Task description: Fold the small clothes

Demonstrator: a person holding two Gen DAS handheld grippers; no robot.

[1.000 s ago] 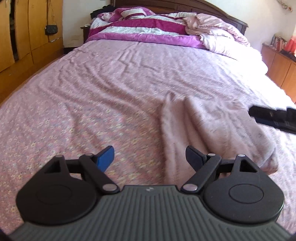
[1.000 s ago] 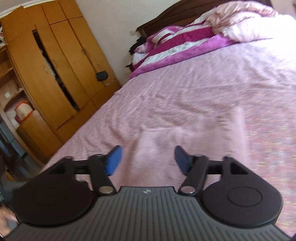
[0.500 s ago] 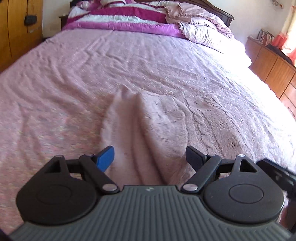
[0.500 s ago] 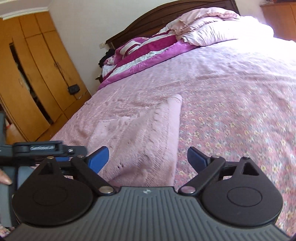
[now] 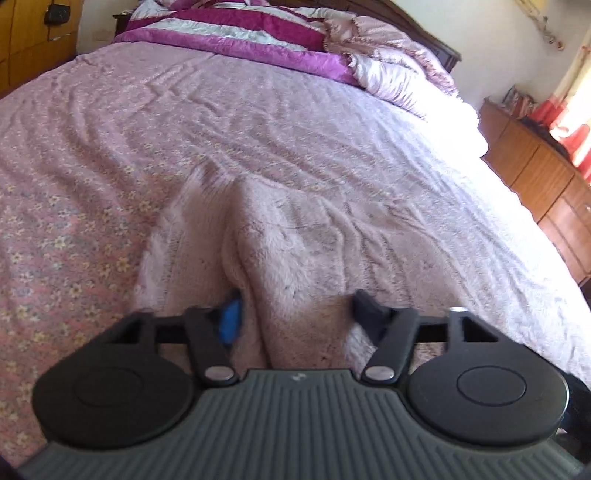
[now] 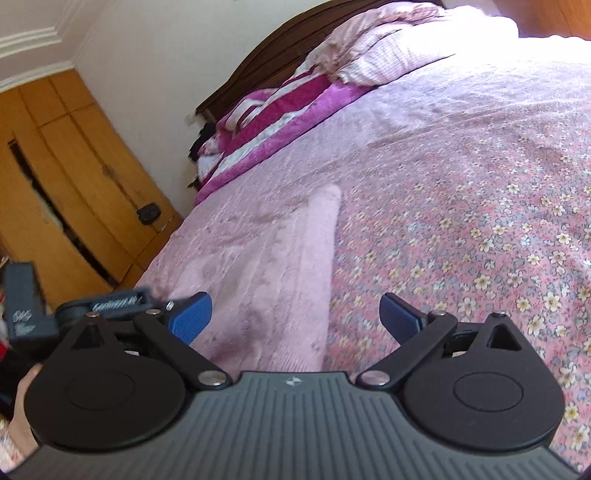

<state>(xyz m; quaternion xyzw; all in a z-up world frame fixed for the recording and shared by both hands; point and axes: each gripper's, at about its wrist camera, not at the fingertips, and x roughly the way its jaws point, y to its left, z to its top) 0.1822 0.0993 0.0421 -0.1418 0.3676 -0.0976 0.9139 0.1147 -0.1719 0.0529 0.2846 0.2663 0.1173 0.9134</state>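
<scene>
A pale pink knitted garment (image 5: pixel 295 236) lies on the bed (image 5: pixel 110 155), on a pink flowered bedspread, near the bed's front edge. The left gripper (image 5: pixel 295 314) sits low over the garment's near edge; its jaws have just been closing and now stand at a middling width with a raised fold of the knit bunched between them, the blue pad (image 5: pixel 231 319) against the fold on one side and the dark fingertip on the other. Whether they truly pinch the cloth cannot be told. The right gripper (image 6: pixel 295 317) hovers over the garment's other near corner with its jaws spread wide, having just been opening; the garment's long edge runs up between them, and neither pad touches it. The other gripper's body shows at the left edge of that view. A folded magenta blanket (image 5: pixel 236 29) lies at the headboard end.
</scene>
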